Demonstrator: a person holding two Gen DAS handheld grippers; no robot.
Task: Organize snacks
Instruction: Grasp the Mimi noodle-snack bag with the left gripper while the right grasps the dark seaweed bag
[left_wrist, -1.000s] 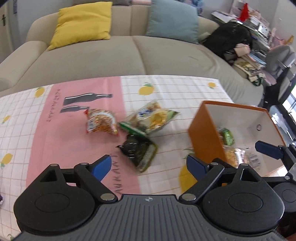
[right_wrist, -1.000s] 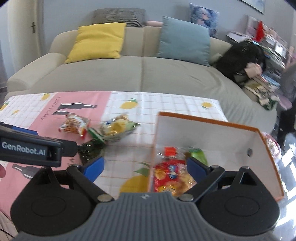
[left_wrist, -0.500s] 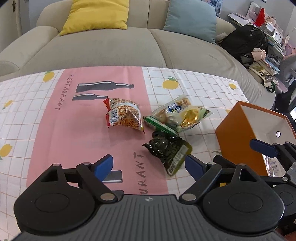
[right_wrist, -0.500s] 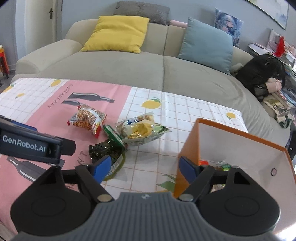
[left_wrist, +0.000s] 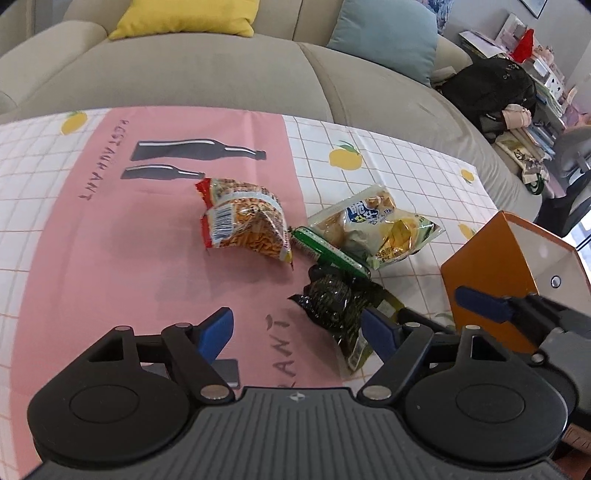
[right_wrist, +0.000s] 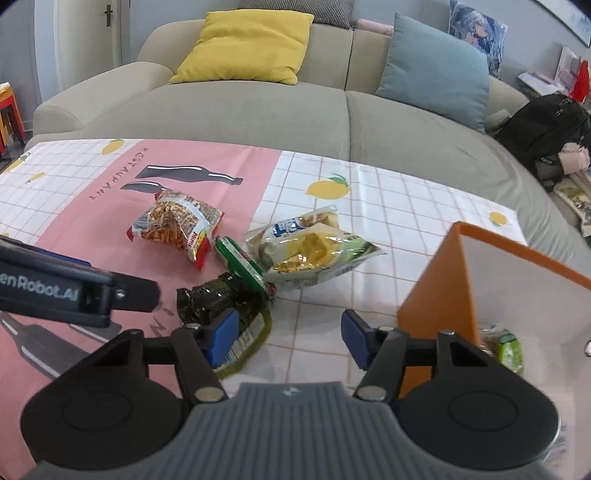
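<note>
Several snack packets lie together on the tablecloth: an orange-red one (left_wrist: 243, 221) (right_wrist: 177, 225), a yellow-green bag (left_wrist: 376, 229) (right_wrist: 310, 247), a thin green stick pack (left_wrist: 328, 251) (right_wrist: 240, 264) and a dark green packet (left_wrist: 340, 306) (right_wrist: 221, 295). My left gripper (left_wrist: 297, 330) hovers over the cloth, its jaws closing. The dark packet lies just ahead of its right finger and nothing is gripped. My right gripper (right_wrist: 288, 334), jaws also closing, has only bare cloth between its fingers, and the dark packet lies behind its left finger. The orange box (left_wrist: 491, 273) (right_wrist: 436, 295) stands to the right.
A green packet (right_wrist: 506, 350) lies inside the box. The left gripper's body (right_wrist: 74, 291) crosses the left side of the right wrist view. A beige sofa (right_wrist: 258, 107) with a yellow and a blue cushion runs behind the table. A black bag (left_wrist: 491, 88) lies at the right.
Both grippers have dropped lower and swung left, away from the box's inside and toward the loose packets. The right gripper's fingers have drawn visibly closer together, the left's slightly.
</note>
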